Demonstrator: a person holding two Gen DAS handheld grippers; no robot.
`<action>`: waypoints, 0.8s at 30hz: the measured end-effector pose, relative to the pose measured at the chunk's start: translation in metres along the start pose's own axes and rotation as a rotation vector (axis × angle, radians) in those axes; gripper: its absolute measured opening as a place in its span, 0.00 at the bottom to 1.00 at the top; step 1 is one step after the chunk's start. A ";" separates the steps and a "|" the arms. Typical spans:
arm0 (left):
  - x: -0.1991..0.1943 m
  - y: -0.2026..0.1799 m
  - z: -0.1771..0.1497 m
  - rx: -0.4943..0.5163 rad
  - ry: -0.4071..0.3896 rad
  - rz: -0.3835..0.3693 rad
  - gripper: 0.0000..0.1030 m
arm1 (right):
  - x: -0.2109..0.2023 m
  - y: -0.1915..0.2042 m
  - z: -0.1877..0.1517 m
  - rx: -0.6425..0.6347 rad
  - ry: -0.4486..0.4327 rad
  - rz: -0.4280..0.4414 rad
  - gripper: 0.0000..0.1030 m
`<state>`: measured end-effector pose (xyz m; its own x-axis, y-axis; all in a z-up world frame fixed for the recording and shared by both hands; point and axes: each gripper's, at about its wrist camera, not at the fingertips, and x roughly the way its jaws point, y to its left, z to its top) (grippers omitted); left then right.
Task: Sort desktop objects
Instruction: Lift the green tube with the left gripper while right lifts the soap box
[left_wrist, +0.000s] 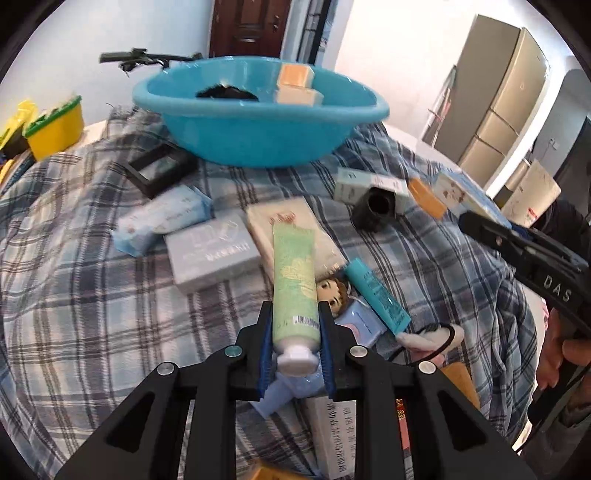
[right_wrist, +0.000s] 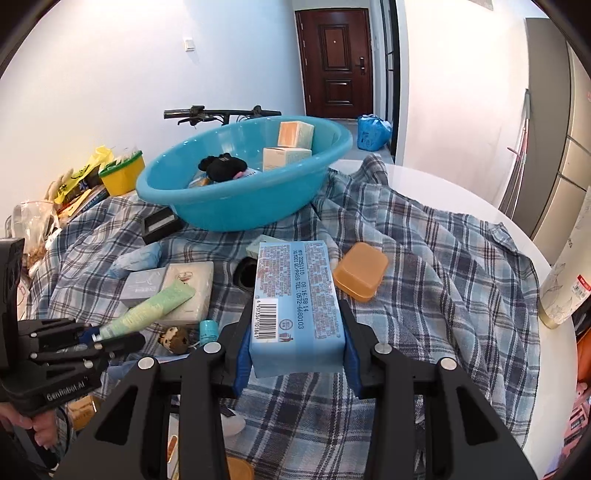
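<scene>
At the bottom centre of the left wrist view, the left gripper (left_wrist: 295, 332) is clamped on a pale green tube (left_wrist: 293, 288) near its white cap, the tube's crimped end pointing up the frame over a cream packet (left_wrist: 295, 232). At the bottom centre of the right wrist view, the right gripper (right_wrist: 297, 347) is clamped on a light blue box (right_wrist: 295, 295) with a barcode label, held clear of the plaid cloth (right_wrist: 443, 277).

Judging by this, the step in hand is the pick-up: both items are gripped and neither has been delivered. The next move likely calls for lifting each clear of the clutter and carrying it up the frame to the blue basin (right_wrist: 240, 206), releasing only once over its rim.

The left view alone shows the doll face (left_wrist: 334, 291) and teal tube (left_wrist: 376, 295) just right of the green tube, and a grey box (left_wrist: 212, 251) to its left. The right view alone looks into the basin, showing a black plush toy (right_wrist: 223, 166) and two cartons (right_wrist: 291, 146), plus an orange lid (right_wrist: 360, 271) right of the held box.
</scene>
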<state>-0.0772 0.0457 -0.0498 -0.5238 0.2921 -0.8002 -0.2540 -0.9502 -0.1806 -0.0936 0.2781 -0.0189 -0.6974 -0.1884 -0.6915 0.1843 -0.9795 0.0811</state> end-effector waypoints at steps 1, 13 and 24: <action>-0.004 0.002 0.001 -0.006 -0.015 0.002 0.23 | -0.001 0.001 0.001 -0.003 -0.006 0.000 0.38; -0.020 0.015 0.005 -0.023 -0.080 -0.004 0.23 | 0.000 0.012 0.002 -0.030 0.008 0.008 0.38; 0.001 0.016 -0.001 -0.004 -0.014 0.016 0.25 | 0.001 0.011 0.001 -0.033 0.020 0.003 0.38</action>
<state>-0.0813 0.0303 -0.0544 -0.5388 0.2785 -0.7951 -0.2424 -0.9551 -0.1702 -0.0931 0.2673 -0.0176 -0.6829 -0.1899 -0.7054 0.2096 -0.9759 0.0598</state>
